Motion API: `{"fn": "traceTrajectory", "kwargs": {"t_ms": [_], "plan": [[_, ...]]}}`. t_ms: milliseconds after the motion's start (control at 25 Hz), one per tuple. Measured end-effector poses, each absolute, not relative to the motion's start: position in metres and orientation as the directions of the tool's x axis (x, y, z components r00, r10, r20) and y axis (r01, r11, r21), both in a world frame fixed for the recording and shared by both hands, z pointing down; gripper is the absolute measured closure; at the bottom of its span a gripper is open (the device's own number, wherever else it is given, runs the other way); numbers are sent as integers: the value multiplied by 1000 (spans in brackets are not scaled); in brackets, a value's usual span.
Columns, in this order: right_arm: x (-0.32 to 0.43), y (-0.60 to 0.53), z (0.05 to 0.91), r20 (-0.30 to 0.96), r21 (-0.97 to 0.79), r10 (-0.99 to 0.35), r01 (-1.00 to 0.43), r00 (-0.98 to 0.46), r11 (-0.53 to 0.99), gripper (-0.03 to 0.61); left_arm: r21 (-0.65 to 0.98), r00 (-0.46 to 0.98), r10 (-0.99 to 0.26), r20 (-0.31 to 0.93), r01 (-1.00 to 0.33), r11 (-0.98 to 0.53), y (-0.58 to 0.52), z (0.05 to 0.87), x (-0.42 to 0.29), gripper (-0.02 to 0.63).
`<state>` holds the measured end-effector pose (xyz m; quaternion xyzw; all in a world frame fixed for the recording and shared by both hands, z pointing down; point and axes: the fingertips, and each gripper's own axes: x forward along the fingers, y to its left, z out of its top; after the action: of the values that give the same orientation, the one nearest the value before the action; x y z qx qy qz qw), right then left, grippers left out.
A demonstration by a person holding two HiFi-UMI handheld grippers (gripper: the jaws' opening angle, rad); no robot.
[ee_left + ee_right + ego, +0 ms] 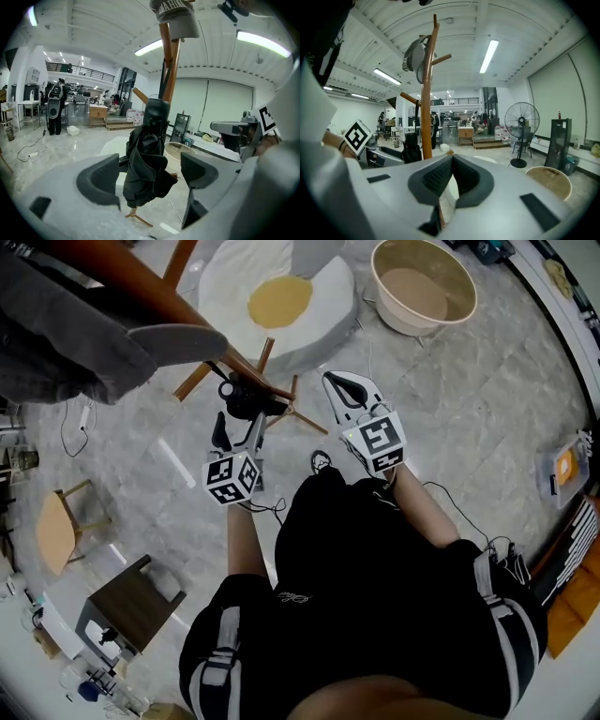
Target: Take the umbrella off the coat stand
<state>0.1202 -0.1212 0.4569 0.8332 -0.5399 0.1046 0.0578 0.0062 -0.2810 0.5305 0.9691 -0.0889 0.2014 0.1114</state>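
Note:
A folded black umbrella [146, 157] hangs from the wooden coat stand [167, 65], low beside its pole. In the head view the umbrella [246, 397] is just above the stand's splayed feet. My left gripper [151, 172] is open, its jaws on either side of the umbrella's bundled cloth, the pads clear of it; from the head view it [238, 429] sits right below the umbrella. My right gripper [451, 164] is shut on nothing, off to the right of the stand [426, 93] and pointing past it [345, 388]. A cap [415, 54] hangs high on the stand.
A grey garment [66, 334] drapes over the stand's top. On the floor behind lie a white cushion with a yellow centre [281, 296] and a beige tub [422, 282]. A wooden stool [56, 526] and a dark side table [131, 601] stand left. A pedestal fan [521, 126] stands right.

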Motion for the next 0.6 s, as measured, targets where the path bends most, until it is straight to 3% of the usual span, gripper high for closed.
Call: {"fn": "traceTrajectory", "kwargs": {"t_ms": [240,600], "plan": [[121,-126,473,288,-10,-868,-905,404,-425,574,224,915,-75,397,-175,-959,-292,550,31,128],[136,-130,483,325,-9,-857,-905,400,-426,574,216,920,63,387,-24,-976,-293,556,55,111]]}}
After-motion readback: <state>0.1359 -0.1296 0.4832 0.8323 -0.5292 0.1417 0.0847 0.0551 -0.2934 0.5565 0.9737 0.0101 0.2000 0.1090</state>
